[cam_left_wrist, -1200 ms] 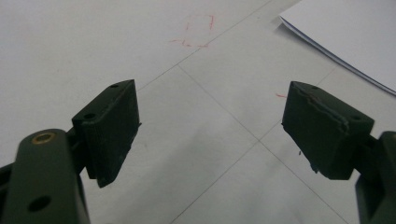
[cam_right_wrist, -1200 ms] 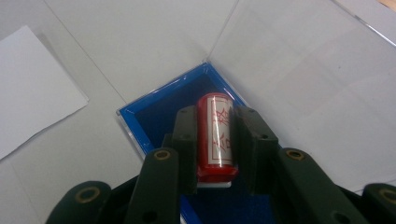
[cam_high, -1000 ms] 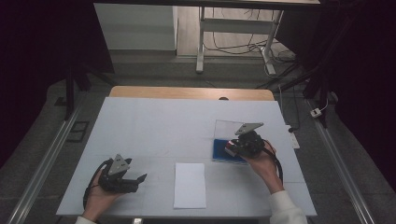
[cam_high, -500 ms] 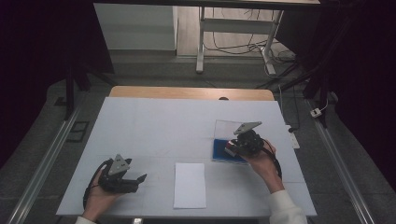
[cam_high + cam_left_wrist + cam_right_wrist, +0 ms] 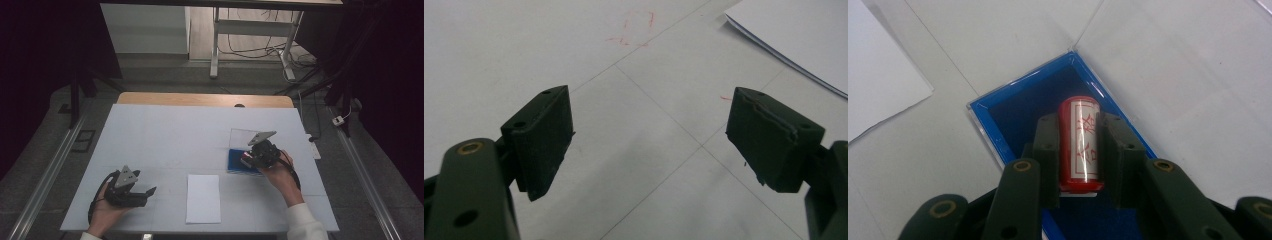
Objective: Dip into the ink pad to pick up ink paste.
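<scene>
Right gripper view: right gripper is clenched on the red stamp, held over the blue-lined box, clear lid open behind it. In the high view the box sits toward the tabletop's right edge, paper at the near edge, middle. Left gripper is released, idle near the near-left corner. Step looks like taking the stamp out or inking it, can't tell which. Next likely: carry it to the paper, press down square.
</scene>
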{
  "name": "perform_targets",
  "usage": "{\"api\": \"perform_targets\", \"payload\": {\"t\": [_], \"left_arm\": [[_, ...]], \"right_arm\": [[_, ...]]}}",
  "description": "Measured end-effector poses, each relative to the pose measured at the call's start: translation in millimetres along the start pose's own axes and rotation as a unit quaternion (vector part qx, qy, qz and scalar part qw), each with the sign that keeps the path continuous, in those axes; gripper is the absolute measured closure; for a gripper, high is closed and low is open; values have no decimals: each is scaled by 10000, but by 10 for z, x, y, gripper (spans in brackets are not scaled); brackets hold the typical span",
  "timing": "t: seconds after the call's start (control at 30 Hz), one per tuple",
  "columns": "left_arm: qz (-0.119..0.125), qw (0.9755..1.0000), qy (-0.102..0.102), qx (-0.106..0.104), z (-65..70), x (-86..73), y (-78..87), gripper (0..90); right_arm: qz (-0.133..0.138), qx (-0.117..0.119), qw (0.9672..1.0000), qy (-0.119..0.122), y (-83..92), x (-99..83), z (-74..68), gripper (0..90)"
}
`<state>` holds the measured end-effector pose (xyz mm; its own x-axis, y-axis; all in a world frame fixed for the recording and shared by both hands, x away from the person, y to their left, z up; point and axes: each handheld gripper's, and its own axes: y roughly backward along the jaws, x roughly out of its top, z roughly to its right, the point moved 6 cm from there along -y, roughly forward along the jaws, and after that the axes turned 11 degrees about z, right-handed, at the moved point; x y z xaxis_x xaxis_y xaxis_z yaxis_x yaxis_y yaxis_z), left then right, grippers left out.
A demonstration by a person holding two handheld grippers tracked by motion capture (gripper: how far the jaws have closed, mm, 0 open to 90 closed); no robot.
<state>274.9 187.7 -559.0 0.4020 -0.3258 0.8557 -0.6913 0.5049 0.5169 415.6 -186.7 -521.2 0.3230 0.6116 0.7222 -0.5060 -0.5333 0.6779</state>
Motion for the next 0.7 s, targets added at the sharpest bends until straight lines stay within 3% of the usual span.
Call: {"api": "perform_targets", "payload": {"t": [0.7], "left_arm": [[-10, 10000, 17, 37, -11, -14, 22, 191]], "right_arm": [[-31, 67, 9997, -239, -20, -17, 26, 708]]}}
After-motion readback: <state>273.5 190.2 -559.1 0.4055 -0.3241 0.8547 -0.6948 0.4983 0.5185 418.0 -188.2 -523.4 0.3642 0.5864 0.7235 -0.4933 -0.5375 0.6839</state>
